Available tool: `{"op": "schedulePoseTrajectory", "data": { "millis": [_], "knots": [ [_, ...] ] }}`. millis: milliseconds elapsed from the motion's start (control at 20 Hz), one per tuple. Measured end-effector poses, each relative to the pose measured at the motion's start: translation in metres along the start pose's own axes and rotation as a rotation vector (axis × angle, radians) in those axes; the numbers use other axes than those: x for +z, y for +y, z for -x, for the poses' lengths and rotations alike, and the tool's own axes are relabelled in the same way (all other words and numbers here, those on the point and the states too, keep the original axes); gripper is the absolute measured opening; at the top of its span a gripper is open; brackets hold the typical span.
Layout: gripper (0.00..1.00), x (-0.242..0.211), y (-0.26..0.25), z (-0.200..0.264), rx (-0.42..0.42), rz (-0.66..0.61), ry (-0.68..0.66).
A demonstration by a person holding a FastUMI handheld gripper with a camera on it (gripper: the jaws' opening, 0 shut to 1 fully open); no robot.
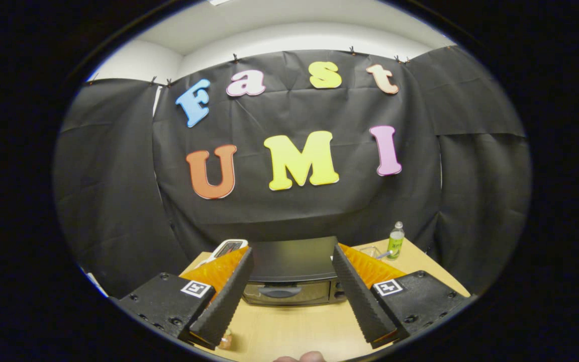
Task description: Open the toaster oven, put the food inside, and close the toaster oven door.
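We see the gripper [292, 294] held above a light wooden table [294, 327], with its two fingers spread wide apart and nothing between them. The toaster oven [292, 274] stands on the table just ahead of the fingers, seen in the gap between them, and its door with the handle [279, 291] is closed. Beyond the right finger, near the far corner of the table, we see a small clear bottle [396, 240] with a green label. Behind the left finger a white device [226, 249] lies beside the oven. We cannot tell where the food is.
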State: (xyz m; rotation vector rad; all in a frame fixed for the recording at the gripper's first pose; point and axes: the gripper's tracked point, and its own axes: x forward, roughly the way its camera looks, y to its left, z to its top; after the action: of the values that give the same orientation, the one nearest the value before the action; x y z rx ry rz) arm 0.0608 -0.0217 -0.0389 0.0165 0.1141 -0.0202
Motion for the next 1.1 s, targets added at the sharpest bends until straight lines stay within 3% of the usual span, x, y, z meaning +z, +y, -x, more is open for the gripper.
{"op": "schedulePoseTrajectory", "data": {
  "millis": [550, 1100],
  "knots": [
    [1.00, -0.099, 0.013, -0.081, 0.027, 0.027, 0.181],
    [1.00, -0.181, 0.013, -0.174, -0.016, 0.001, 0.302]
  ]
}}
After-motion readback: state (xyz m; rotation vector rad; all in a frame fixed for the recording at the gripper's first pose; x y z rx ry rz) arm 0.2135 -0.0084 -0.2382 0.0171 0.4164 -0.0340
